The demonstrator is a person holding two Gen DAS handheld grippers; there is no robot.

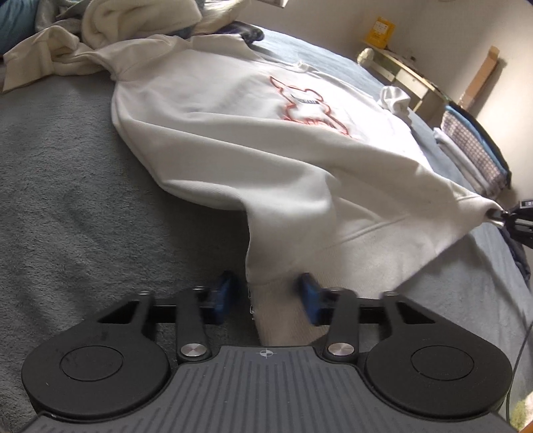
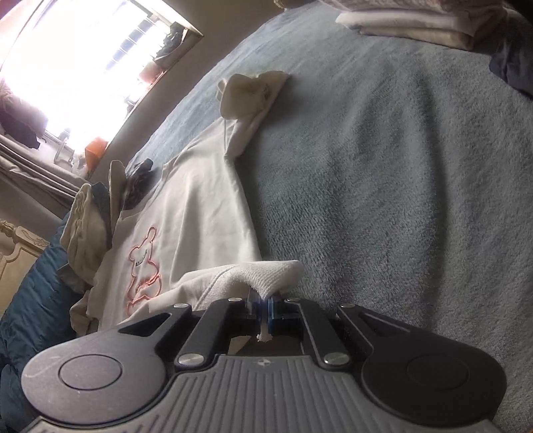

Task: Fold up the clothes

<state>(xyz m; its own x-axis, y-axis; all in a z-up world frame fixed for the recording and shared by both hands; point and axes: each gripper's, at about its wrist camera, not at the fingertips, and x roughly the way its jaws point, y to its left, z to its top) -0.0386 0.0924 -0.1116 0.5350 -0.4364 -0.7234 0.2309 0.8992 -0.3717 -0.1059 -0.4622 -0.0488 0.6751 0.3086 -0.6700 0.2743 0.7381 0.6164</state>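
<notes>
A white sweatshirt (image 1: 233,126) with a red bear outline lies spread on the grey-blue bed cover (image 1: 66,200). One bottom corner of its ribbed hem (image 1: 269,293) hangs between the blue pads (image 1: 225,294) of my left gripper (image 1: 268,296). The jaws stand apart, with a gap on each side of the cloth. My right gripper (image 2: 263,309) is shut on the other hem corner (image 2: 266,269) and holds it off the bed. In the left wrist view, the right gripper (image 1: 503,216) shows at the right edge, pulling that corner taut.
A heap of cream clothes (image 1: 110,30) lies at the sweatshirt's collar end. Folded clothes are stacked (image 1: 473,150) near the bed's far edge, and a bunched white piece (image 1: 396,100) lies nearby. A sleeve (image 2: 253,90) is crumpled on the cover.
</notes>
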